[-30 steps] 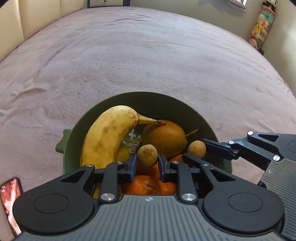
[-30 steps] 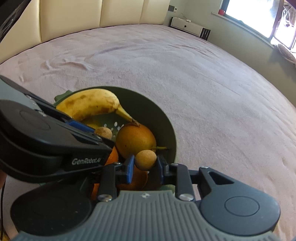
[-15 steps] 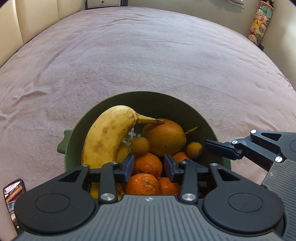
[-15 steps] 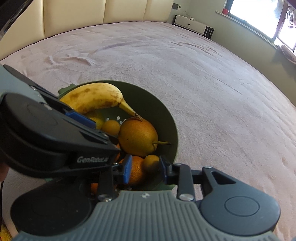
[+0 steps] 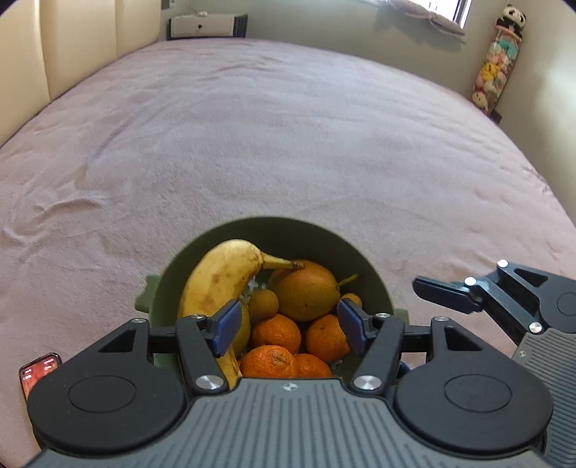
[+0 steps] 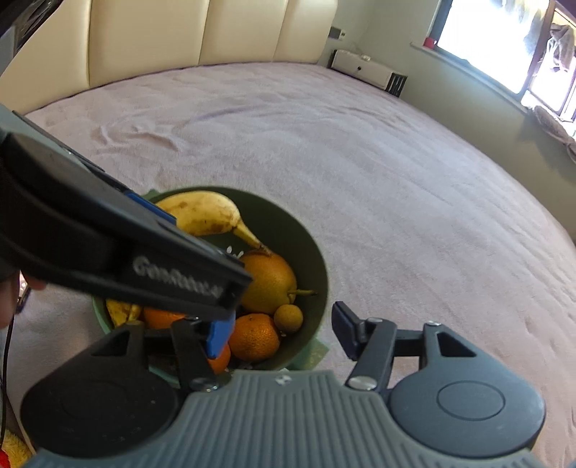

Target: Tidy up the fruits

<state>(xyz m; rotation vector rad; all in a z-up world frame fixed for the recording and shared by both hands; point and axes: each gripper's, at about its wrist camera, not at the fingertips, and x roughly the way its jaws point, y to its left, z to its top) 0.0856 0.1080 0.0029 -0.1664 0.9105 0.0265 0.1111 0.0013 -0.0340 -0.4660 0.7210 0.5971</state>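
Observation:
A green bowl [image 5: 284,230] sits on the pink bed cover and holds a spotted banana [image 5: 216,280], a yellow-brown pear [image 5: 306,288], several mandarins [image 5: 275,333] and two small round brown fruits [image 5: 264,304]. My left gripper [image 5: 288,325] is open and empty just above the bowl's near rim. My right gripper [image 6: 279,334] is open and empty over the bowl's [image 6: 309,252] near right edge. One small brown fruit [image 6: 288,317] lies beside the pear [image 6: 268,284] and a mandarin [image 6: 253,336]. The left gripper's body hides the bowl's left part in the right wrist view.
The pink bed cover [image 5: 288,126] spreads wide around the bowl. A phone [image 5: 37,370] lies at the near left. A cream headboard [image 6: 201,32] stands behind. A low white cabinet [image 5: 201,27] and a hanging toy rack [image 5: 498,57] are by the far walls.
Each gripper held a small brown fruit over the bowl a second ago. Both opened and dropped the fruits into the bowl, then opened wider and drew back and up.

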